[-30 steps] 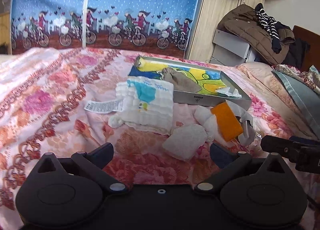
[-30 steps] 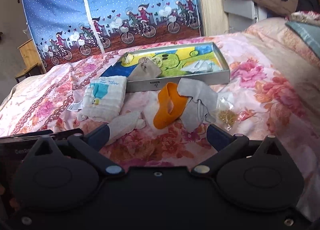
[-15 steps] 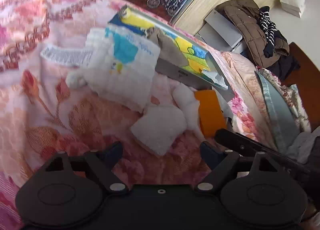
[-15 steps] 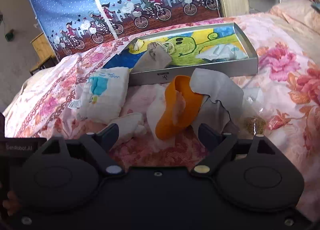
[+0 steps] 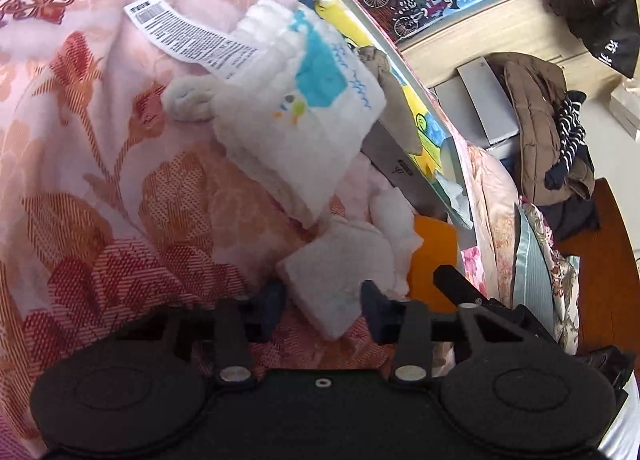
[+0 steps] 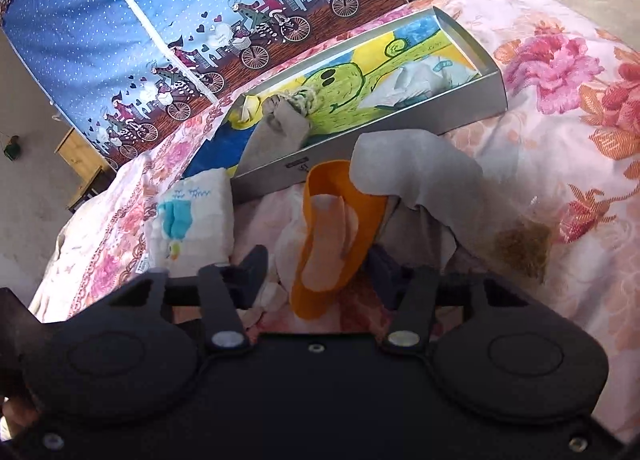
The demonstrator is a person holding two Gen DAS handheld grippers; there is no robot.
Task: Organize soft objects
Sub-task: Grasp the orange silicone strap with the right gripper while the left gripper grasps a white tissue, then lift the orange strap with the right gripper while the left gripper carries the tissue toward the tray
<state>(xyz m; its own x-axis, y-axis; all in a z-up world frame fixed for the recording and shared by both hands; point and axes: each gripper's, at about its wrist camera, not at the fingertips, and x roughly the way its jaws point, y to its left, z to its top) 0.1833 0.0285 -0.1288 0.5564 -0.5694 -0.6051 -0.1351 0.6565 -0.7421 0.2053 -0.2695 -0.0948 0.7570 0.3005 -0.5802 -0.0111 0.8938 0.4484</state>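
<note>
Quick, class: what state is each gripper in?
Left gripper: just closing around white cloth; grip unclear.
Right gripper: just closing, open around orange cloth.

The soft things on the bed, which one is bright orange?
The curled orange cloth, lying between the right tongs. The others are white, like the folded towel, or grey, like the grey cloth draped beside it.

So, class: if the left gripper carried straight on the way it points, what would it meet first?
Probably the small white folded cloth, already lying between the left gripper fingers; the orange piece lies just beyond.
</note>
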